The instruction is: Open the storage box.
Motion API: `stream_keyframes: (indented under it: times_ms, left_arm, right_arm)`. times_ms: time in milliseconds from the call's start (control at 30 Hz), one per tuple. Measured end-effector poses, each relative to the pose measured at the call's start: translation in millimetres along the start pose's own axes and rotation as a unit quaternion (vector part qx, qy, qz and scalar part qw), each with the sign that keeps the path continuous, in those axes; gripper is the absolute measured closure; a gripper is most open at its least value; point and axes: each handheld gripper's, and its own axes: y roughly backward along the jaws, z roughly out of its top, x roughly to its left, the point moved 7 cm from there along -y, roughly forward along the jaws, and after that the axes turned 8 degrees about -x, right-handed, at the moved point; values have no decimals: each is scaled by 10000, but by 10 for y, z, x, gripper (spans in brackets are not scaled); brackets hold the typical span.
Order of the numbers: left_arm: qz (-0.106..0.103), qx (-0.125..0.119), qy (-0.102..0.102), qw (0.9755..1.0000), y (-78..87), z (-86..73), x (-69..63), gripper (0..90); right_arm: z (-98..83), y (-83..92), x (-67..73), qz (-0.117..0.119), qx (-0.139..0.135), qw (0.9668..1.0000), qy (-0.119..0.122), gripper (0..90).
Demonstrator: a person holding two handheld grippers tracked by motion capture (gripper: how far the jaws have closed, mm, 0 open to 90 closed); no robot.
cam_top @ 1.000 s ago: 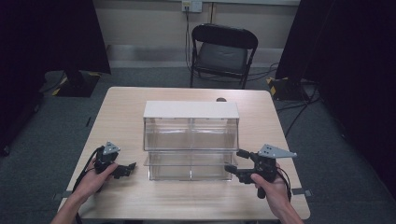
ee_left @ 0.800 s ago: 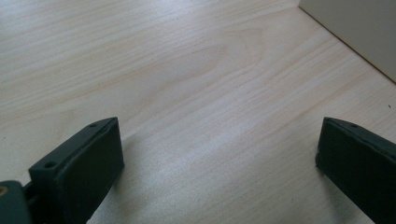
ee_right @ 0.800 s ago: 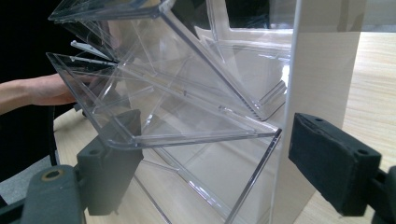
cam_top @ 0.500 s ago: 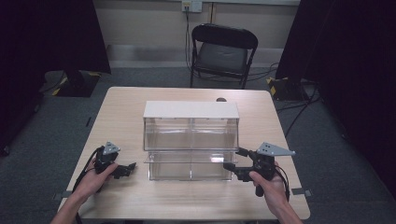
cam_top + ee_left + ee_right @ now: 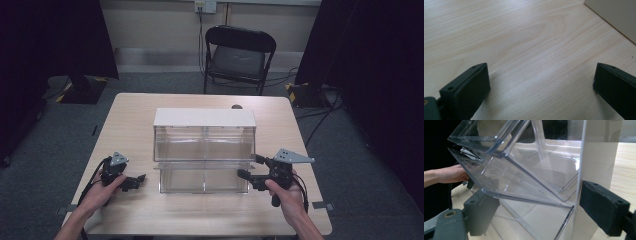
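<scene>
A clear plastic drawer box [image 5: 204, 150] with a white top [image 5: 204, 118] stands mid-table, and its lower drawer [image 5: 202, 179] is pulled out toward me. My right gripper [image 5: 248, 166] sits at the box's front right corner. Its jaws have just been opening. In the right gripper view the drawer's clear wall [image 5: 524, 177] and the box's edge lie between the fingers of the right gripper [image 5: 541, 207], and the pads are not pressing on them. My left gripper [image 5: 139, 181] rests open on the table left of the box, with bare wood between the fingers of the left gripper [image 5: 541, 85].
The wooden table [image 5: 130, 125] has free room left, right and in front of the box. A small dark object [image 5: 236, 106] lies at the far edge behind the box. A black folding chair [image 5: 239, 55] stands beyond the table, and cables run on the floor.
The right gripper's jaws look slightly wider apart at the box's corner. Both hands otherwise hold their places.
</scene>
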Motion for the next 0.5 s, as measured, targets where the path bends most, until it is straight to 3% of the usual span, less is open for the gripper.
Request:
stream_keyframes:
  times_ms: [500]
  left_arm:
    - [-10, 13, -18, 10000, 2, -1, 3, 1]
  right_arm:
    - [46, -48, -19, -14, 96, 9999, 32, 116]
